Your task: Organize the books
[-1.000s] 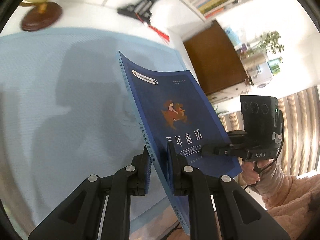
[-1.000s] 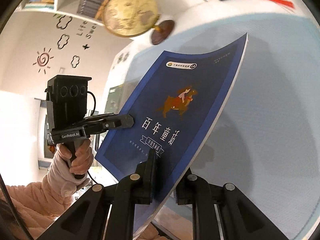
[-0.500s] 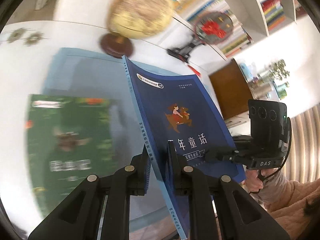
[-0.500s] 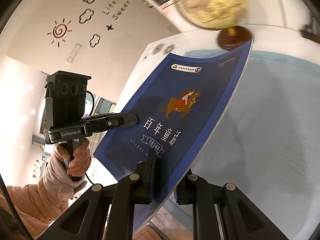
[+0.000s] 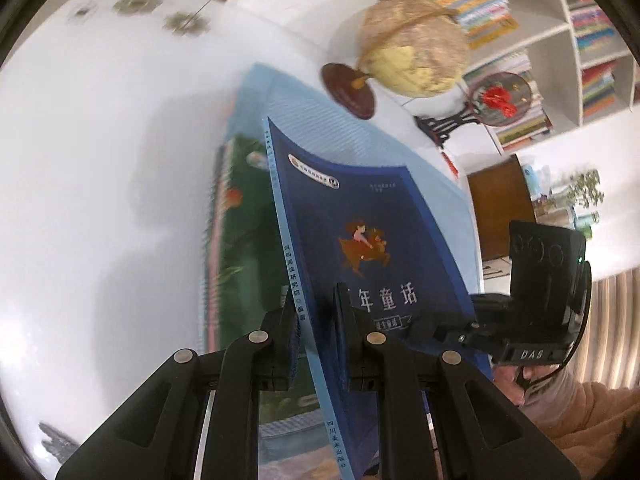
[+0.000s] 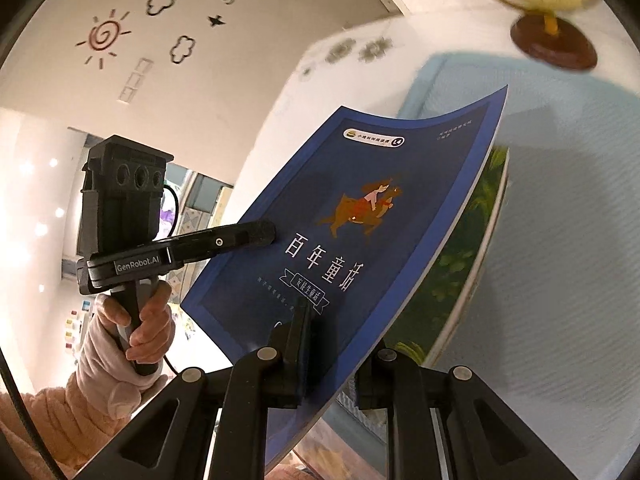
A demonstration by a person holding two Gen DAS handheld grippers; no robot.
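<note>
A thin blue book [image 5: 360, 220] with a rider picture on its cover hangs tilted above the table, held by both grippers. My left gripper [image 5: 314, 312] is shut on its spine edge near the bottom. My right gripper [image 6: 336, 332] is shut on the opposite long edge; one finger lies on the cover and the other is hidden behind the blue book [image 6: 360, 208]. The left gripper [image 6: 260, 236] also shows in the right wrist view, pinching the cover's left side. Under the blue book a green book [image 5: 240, 240] lies flat on a pale blue mat [image 5: 340, 136].
A yellow globe [image 5: 416, 48] on a brown foot and a round red ornament [image 5: 500, 98] on a black stand sit at the mat's far edge. Behind them are bookshelves [image 5: 580, 20]. The white table [image 5: 100, 160] spreads left of the mat. A gloved hand [image 6: 120, 344] grips the left handle.
Both grippers have carried the blue book sideways across the mat. The green book, out of sight a second ago, now lies directly below it. The globe has slid to the right in the left wrist view.
</note>
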